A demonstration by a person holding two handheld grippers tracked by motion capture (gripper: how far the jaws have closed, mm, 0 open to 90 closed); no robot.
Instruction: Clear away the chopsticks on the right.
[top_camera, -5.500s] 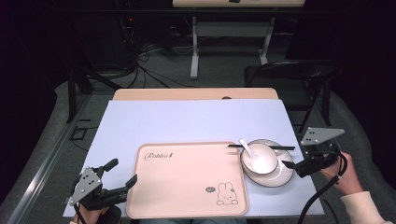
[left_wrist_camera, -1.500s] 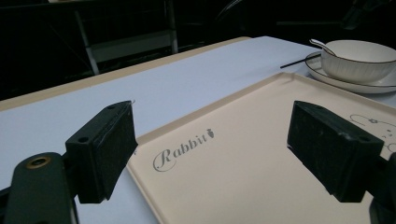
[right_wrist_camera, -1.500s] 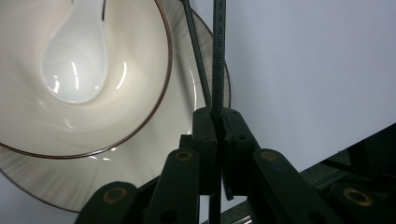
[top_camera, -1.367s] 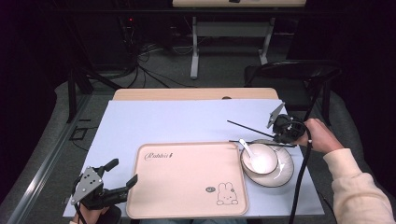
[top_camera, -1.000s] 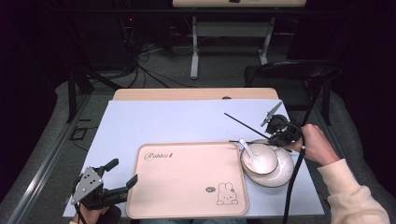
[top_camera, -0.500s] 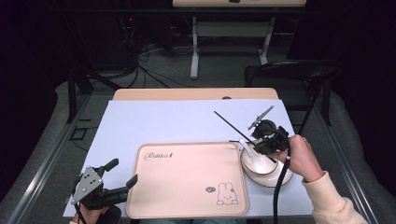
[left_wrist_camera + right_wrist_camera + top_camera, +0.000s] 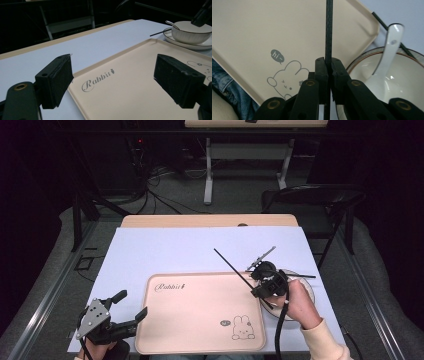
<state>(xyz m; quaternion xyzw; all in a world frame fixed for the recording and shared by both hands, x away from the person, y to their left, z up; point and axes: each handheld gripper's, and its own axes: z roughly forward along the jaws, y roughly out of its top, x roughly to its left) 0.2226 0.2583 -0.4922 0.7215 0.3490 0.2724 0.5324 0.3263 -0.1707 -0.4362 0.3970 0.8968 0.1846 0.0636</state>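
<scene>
We are clamping a thin black chopstick in our right tool, over the beige rectangular plastic tray. Our left tool is hanging wide apart, holding nothing.

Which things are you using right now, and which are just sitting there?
In use:
- thin black chopstick, clamped in the right tool
- beige plastic rabbit tray, below the chopstick

Just sitting:
- white ceramic bowl on its plate
- white ceramic spoon in the bowl
- second black chopstick
- open left tool
</scene>
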